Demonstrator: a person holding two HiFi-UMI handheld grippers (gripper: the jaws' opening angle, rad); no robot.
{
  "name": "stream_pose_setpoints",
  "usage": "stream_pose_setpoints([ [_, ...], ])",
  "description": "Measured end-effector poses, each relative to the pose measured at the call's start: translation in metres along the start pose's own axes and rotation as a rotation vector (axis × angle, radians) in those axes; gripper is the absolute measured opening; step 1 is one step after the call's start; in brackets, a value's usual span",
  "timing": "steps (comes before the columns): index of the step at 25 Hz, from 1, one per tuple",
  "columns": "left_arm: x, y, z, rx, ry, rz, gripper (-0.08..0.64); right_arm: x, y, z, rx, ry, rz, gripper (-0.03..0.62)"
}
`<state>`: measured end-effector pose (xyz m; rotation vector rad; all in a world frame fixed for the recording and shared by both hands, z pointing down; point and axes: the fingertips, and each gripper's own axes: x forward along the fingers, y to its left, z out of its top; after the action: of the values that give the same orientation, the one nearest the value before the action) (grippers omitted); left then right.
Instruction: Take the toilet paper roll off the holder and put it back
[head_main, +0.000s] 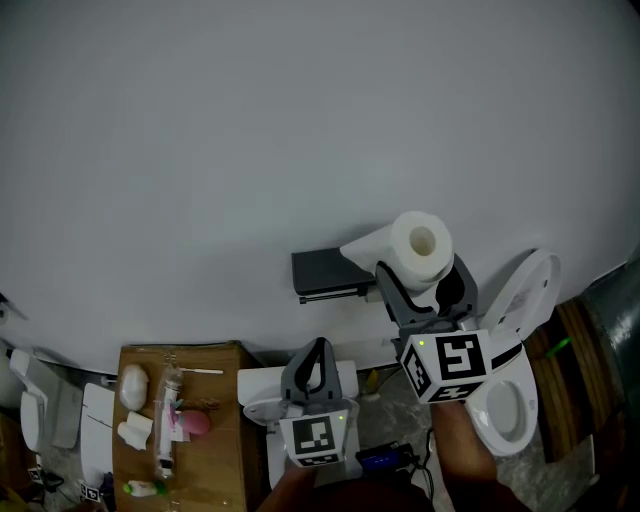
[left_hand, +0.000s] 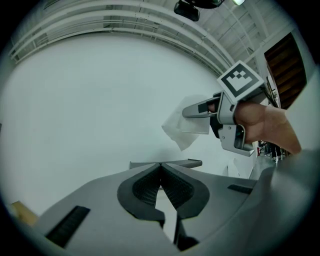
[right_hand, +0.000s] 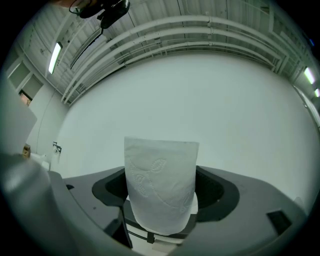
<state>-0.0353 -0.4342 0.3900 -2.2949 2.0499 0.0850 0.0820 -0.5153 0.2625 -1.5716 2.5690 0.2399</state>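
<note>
A white toilet paper roll (head_main: 420, 243) is off the wall and held in the air, with my right gripper (head_main: 424, 276) shut on it; a loose sheet (head_main: 365, 247) hangs off its left side. In the right gripper view the roll (right_hand: 160, 185) stands on end between the two jaws. The dark holder (head_main: 326, 272) is fixed to the pale wall just left of the roll and carries nothing. My left gripper (head_main: 317, 350) is lower, under the holder, with its jaws pressed together and nothing in them. In the left gripper view the holder (left_hand: 170, 163) shows just beyond the tips, and the right gripper (left_hand: 215, 109) is at upper right.
A white toilet (head_main: 508, 395) with its lid (head_main: 531, 285) raised stands at the lower right. Under the left gripper is a white cistern (head_main: 258, 390). A brown cardboard surface (head_main: 218, 440) at lower left carries several small items. More white fixtures (head_main: 40, 410) stand at the far left.
</note>
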Motion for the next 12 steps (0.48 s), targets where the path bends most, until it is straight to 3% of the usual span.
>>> stream_pose_setpoints([
  [4,-0.002,-0.001,0.000,-0.003,-0.008,0.006,0.011,0.023,-0.001,-0.008,-0.017,0.014,-0.003,0.371],
  [12,-0.007,0.004,-0.016,0.008,0.033,0.011,0.011,0.072,0.010,-0.061,-0.025,0.123,0.016,0.371],
])
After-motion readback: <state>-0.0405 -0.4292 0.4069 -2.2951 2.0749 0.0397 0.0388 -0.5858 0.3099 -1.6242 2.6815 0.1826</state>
